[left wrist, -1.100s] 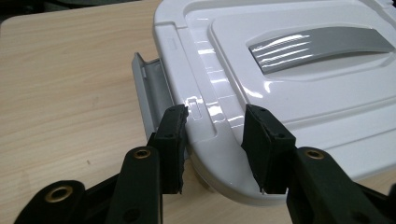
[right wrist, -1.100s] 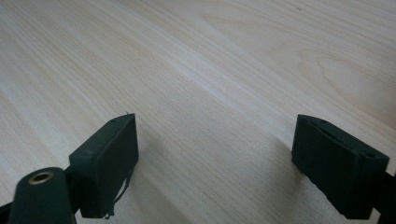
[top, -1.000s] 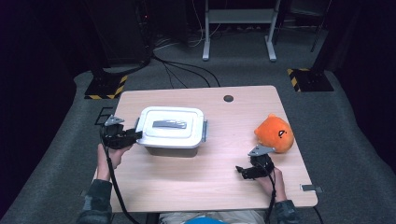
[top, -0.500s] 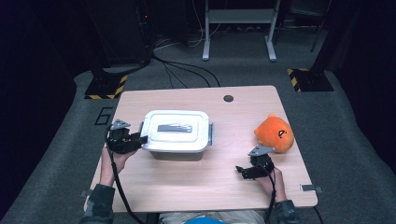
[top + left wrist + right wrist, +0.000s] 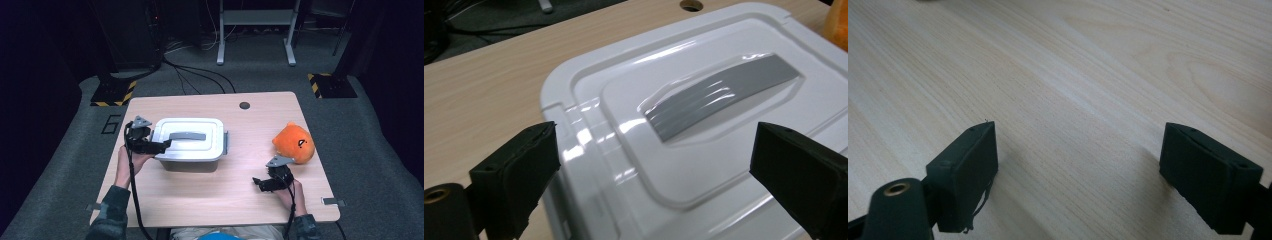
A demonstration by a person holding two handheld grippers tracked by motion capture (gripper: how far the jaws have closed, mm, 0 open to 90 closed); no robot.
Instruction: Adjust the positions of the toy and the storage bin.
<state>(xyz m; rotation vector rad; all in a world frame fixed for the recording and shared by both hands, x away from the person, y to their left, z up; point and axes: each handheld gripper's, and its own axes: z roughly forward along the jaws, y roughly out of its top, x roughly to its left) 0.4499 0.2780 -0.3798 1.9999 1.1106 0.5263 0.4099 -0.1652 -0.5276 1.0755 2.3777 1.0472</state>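
I hold a black gripper in each hand at a pale wooden table [image 5: 210,210]. My left gripper [image 5: 161,145] sits at the left end of a white plastic box [image 5: 190,145] with a closed lid; its jaws are spread wide and reach over the edge of the lid. In the left gripper view, the lid [image 5: 704,115] lies between and just beyond my two jaws, and its flat grey handle [image 5: 719,95] runs across the middle of the lid, ahead of the jaws. I cannot tell whether either jaw touches the lid.

My right gripper [image 5: 260,183] hovers low over bare table, well apart from the box, jaws also spread wide and gripping nothing. In the right gripper view, plain wood grain [image 5: 1073,100] lies between the jaws. An orange plush toy [image 5: 295,142] sits just behind my right gripper, on the far side of it, near the table's right edge. A small round hole [image 5: 244,105] in the tabletop lies beyond the box.
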